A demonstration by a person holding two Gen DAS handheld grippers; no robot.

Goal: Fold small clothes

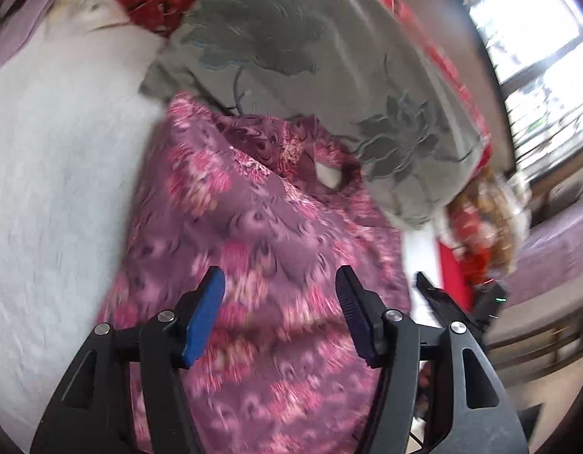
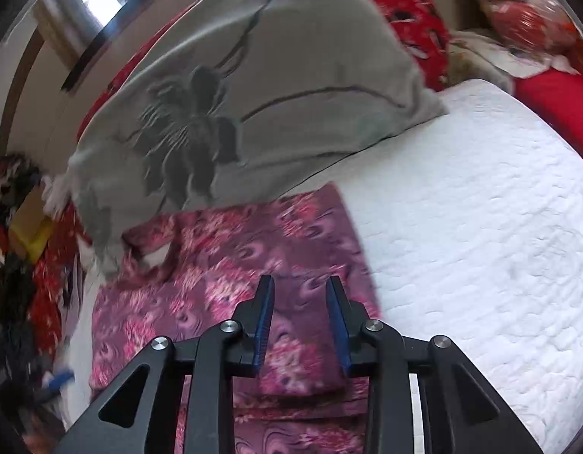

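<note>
Left wrist view: the left gripper (image 1: 278,283) is hovering with jaws apart, empty, above the pink garment (image 1: 253,227) lying on the white bedspread (image 1: 64,189).

Right wrist view: the right gripper (image 2: 300,287) is gaping narrowly, gripping nothing; the folded layers could be springing loose.

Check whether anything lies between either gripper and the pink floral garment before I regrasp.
Nothing visible does. The left gripper and right gripper both point at the pink floral garment, jaws open and empty; the grey pillow lies beyond it.
</note>
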